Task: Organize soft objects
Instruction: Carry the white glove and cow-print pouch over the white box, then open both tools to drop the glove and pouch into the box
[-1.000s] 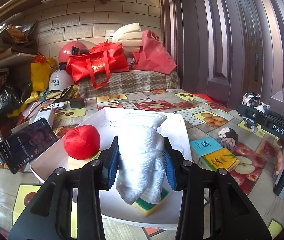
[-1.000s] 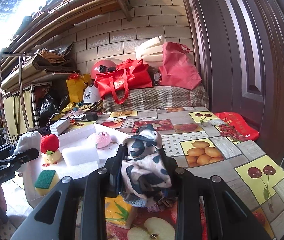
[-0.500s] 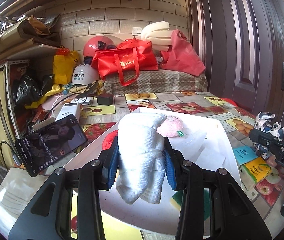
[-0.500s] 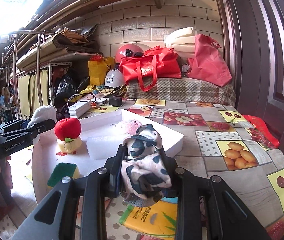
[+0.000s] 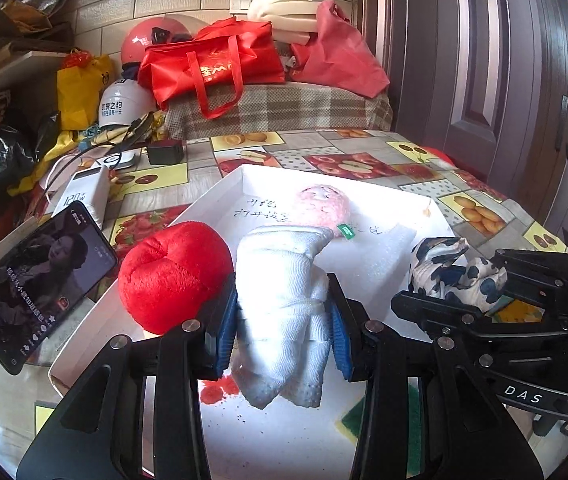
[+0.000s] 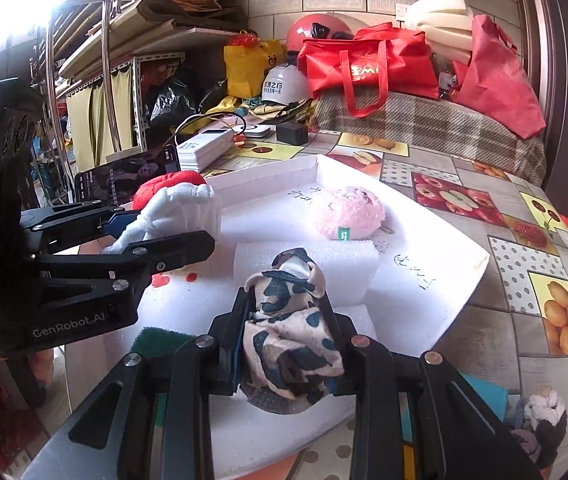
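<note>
The soft, light white sock (image 5: 284, 320) is pinched mid-length by the left gripper (image 5: 284, 332), the spotted cloth (image 6: 292, 332) by the right gripper (image 6: 288, 344).

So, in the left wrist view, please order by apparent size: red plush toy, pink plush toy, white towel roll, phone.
1. white towel roll, but it sits nearest the camera, so unsure
2. phone and red plush toy, looking alike
3. pink plush toy, farthest away
</note>
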{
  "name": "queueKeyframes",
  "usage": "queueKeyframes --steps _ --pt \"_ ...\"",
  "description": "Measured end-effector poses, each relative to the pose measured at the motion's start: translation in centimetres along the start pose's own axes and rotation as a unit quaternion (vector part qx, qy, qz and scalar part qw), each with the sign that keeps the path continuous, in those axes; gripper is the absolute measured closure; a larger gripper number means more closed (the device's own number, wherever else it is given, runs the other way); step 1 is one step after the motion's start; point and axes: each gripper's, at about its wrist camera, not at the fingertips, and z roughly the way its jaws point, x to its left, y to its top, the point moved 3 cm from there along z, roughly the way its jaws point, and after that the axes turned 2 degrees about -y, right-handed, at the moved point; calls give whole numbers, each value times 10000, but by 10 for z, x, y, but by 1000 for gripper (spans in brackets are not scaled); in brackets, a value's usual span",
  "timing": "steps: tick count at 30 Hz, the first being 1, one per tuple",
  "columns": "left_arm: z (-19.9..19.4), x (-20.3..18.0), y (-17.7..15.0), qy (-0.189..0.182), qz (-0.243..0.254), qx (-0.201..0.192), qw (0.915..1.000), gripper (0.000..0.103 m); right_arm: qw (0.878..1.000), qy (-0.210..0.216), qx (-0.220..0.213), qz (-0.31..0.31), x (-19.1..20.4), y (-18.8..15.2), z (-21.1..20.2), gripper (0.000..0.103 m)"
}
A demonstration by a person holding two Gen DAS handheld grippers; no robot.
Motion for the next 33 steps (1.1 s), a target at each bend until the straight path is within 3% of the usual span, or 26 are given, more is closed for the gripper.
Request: queueKeyframes --steps 4,10,21,23,26,28,31,33 --pt "3 3 5 289 32 -109 9995 64 9996 -264 -140 15 -4 11 10 73" --pt "16 1 6 466 189 151 9986 64 9990 -378 -58 227 -11 20 23 73" --pt "7 -2 6 783 295 -94 9965 63 9971 -586 -364 -323 11 21 13 71" --pt "6 0 7 888 260 -126 9956 62 9965 -640 -414 -337 11 22 11 64" --pt "0 5 7 1006 132 -271 9945 59 9956 -814 -459 -112 2 23 10 37" --pt "-5 9 7 1047 12 -395 9937 42 9950 -840 -519 120 -7 22 7 20" --pt "-9 16 7 1245 -176 -484 9909 20 9941 -829 -663 220 -9 22 1 19" --pt "-10 20 6 1348 -274 -502 9892 14 9931 -899 -721 194 -8 22 -1 17"
